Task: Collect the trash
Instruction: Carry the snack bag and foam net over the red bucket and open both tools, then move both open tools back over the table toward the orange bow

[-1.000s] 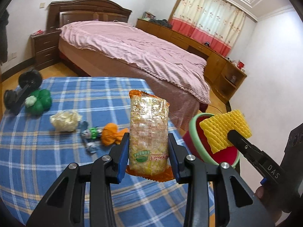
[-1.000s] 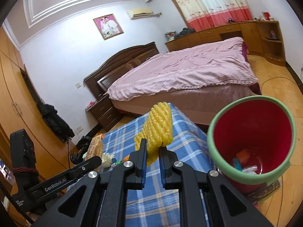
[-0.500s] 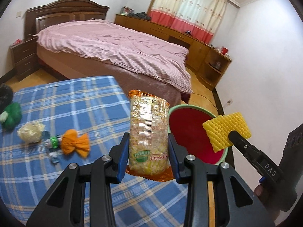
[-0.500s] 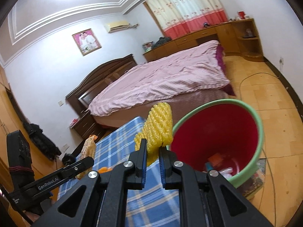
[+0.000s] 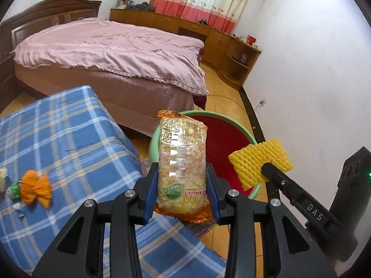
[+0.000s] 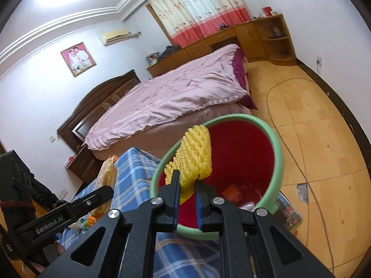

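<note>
Trash: snack packet (image 5: 182, 166) clamped in left gripper (image 5: 180, 185) and yellow foam net (image 6: 193, 157) pinched in right gripper (image 6: 187, 191) have swung from table (image 5: 69, 139) to above red bin (image 6: 277, 153), ready for release.

Glossy plastic wrapper (image 5: 182, 162), foam net (image 5: 257, 162), checked cloth (image 5: 58, 139)

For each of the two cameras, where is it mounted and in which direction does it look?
Left wrist: on the left gripper, looking down past the snack packet it holds, toward the bucket and bed; the right gripper shows beside it.
Right wrist: on the right gripper, looking over the yellow foam net into the bucket; the left gripper shows at left.
Shared: bucket, bed, checked table, both held items.
</note>
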`<control>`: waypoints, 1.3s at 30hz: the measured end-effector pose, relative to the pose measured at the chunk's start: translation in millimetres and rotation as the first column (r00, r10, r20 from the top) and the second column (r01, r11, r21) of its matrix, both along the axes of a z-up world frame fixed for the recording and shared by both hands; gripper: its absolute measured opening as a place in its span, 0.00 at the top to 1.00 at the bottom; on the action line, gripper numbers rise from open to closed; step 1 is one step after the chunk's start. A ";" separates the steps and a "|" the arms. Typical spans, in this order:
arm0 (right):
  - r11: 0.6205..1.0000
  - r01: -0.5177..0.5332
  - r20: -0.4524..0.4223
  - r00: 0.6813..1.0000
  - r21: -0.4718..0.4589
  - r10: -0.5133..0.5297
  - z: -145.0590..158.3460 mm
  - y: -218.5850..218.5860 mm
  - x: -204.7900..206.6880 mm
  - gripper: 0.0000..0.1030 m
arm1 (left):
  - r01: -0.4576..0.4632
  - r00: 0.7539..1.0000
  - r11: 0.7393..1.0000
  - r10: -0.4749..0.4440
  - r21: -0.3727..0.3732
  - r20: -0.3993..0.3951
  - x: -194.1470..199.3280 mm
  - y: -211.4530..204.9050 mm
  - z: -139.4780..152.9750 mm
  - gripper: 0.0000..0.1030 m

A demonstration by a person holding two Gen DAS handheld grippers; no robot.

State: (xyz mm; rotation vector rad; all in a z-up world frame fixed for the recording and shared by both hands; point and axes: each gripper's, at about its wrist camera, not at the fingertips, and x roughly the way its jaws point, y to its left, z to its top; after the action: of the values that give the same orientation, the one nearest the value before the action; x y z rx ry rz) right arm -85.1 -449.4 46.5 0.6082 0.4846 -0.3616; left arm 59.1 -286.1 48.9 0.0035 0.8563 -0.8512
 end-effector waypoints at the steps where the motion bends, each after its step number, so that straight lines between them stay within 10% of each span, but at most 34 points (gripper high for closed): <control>1: 1.000 0.007 -0.010 1.000 0.005 -0.007 -3.8 -4.5 0.0 0.87 | 0.008 1.000 1.000 -0.008 0.006 -0.007 0.6 -7.0 -4.2 0.63; 26: 0.996 0.049 -0.168 0.985 0.068 -0.037 -60.7 -47.4 9.0 0.84 | 0.022 0.996 0.995 -0.014 0.092 -0.091 16.8 -57.9 -58.4 0.59; 39: 0.993 0.023 -0.130 0.991 0.118 -0.008 -56.4 -39.9 6.5 0.64 | -0.021 0.996 0.997 0.028 0.074 -0.084 14.1 -29.7 -44.6 0.59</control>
State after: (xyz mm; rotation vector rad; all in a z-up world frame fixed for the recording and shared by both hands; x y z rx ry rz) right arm -78.7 -489.3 -10.0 0.7077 0.6296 -0.3902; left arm 73.2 -315.8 4.3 0.0214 0.9650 -0.8009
